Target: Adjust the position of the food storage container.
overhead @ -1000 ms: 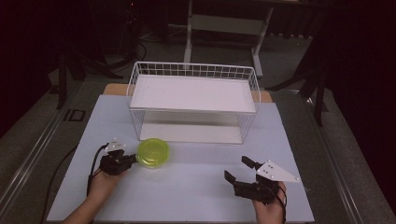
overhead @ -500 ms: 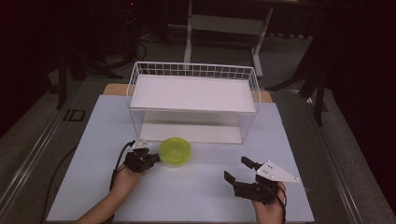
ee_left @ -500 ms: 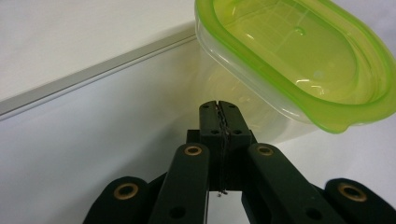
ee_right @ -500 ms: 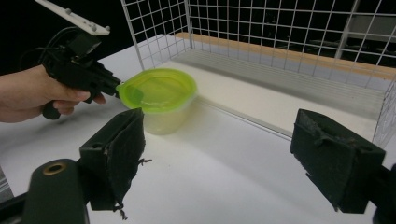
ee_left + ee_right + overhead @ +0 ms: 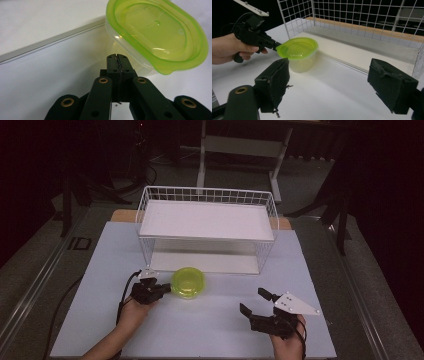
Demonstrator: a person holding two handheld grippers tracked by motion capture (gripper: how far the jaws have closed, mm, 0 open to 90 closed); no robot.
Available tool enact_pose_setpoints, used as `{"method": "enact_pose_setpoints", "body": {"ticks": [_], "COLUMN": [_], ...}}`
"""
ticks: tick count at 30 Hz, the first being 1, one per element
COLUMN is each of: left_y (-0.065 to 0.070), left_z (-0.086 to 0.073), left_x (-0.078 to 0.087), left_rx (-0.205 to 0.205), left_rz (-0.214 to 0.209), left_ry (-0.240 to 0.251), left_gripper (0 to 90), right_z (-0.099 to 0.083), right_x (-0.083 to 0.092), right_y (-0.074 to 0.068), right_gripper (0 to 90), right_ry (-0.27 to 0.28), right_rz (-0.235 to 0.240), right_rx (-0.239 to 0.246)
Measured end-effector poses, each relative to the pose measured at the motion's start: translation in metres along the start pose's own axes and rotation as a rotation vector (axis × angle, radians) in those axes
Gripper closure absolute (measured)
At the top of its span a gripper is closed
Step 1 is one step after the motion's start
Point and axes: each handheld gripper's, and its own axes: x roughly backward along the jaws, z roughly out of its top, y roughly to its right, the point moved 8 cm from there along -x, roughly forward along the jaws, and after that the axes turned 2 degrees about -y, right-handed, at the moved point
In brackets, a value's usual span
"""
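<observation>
The left gripper (image 5: pixel 162 289) has pushed the green-lidded container (image 5: pixel 188 282) rightward.

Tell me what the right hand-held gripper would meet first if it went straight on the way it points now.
Probably nothing soon: between the open jaws of the right hand-held gripper lies bare table, then the white base board and far wall of the basket. The container looks left of that line, though depth is unclear.

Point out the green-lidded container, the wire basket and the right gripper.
green-lidded container (image 5: pixel 298 48): right gripper view, centre of its lid.
wire basket (image 5: pixel 207 195): high view, back wall mesh.
right gripper (image 5: pixel 256 301): high view, midway between its open fingertips.
</observation>
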Motion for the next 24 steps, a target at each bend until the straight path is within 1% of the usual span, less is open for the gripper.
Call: {"method": "enact_pose_setpoints", "body": {"ticks": [1,2,4,8,19,22,24], "left_y": [0.0,0.003,0.005,0.011,0.028,0.033,0.036], "left_z": [0.0,0.002,0.004,0.006,0.015,0.018,0.02], "left_x": [0.0,-0.007,-0.011,-0.02,-0.037,-0.041,-0.044], "left_rx": [0.0,-0.001,0.003,-0.002,-0.024,-0.016,-0.024], "left_rz": [0.0,-0.004,-0.011,-0.023,-0.044,-0.07,-0.074], "left_ry": [0.0,-0.004,-0.007,-0.011,-0.023,-0.026,-0.027], "left_gripper": [90.0,90.0,90.0,90.0,90.0,90.0,90.0], "right_z": [0.0,0.0,-0.001,-0.002,-0.002,-0.002,-0.003], "right_x": [0.0,0.0,0.0,0.0,0.0,0.0,0.0], "right_y": [0.0,0.0,0.0,0.0,-0.001,-0.001,-0.001], "right_gripper": [17.6,17.6,17.6,17.6,17.6,17.6,17.6], "right_ry": [0.0,-0.001,-0.004,-0.007,-0.008,-0.009,-0.011], "right_rz": [0.0,-0.001,-0.001,0.001,0.008,0.009,0.01], "right_rx": [0.001,0.002,0.002,-0.001,0.004,0.004,0.002]}}
